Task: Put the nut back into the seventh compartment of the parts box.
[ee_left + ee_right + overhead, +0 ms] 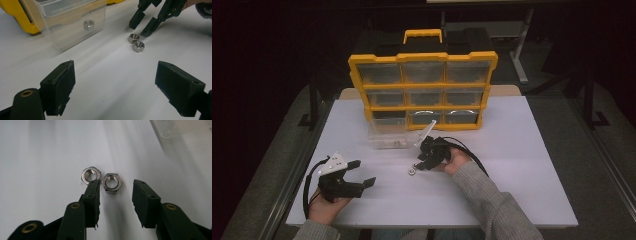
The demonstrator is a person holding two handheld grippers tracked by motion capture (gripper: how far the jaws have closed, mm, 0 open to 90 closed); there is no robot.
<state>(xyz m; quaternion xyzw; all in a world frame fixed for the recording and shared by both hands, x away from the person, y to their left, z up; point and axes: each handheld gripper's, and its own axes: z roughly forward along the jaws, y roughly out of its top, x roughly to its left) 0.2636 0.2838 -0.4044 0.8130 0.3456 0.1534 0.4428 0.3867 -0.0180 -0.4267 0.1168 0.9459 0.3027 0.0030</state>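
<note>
left tool (362,173) near left on table (522,165), jaws wide, empty. clear drawer (72,22) far of centre, one nut (88,25) blurred behind its wall. right tool (115,192) jaws parted, one nut (111,182) between, untouched; second nut (91,174) partly hidden behind left jaw tip. yellow organiser (422,90) far, cut off in gripper views.

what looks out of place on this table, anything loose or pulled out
One clear drawer is pulled out of the yellow organizer and sits on the table in front of its empty slot, one nut inside. Two more nuts lie loose on the table, touching, at the right gripper.
</note>
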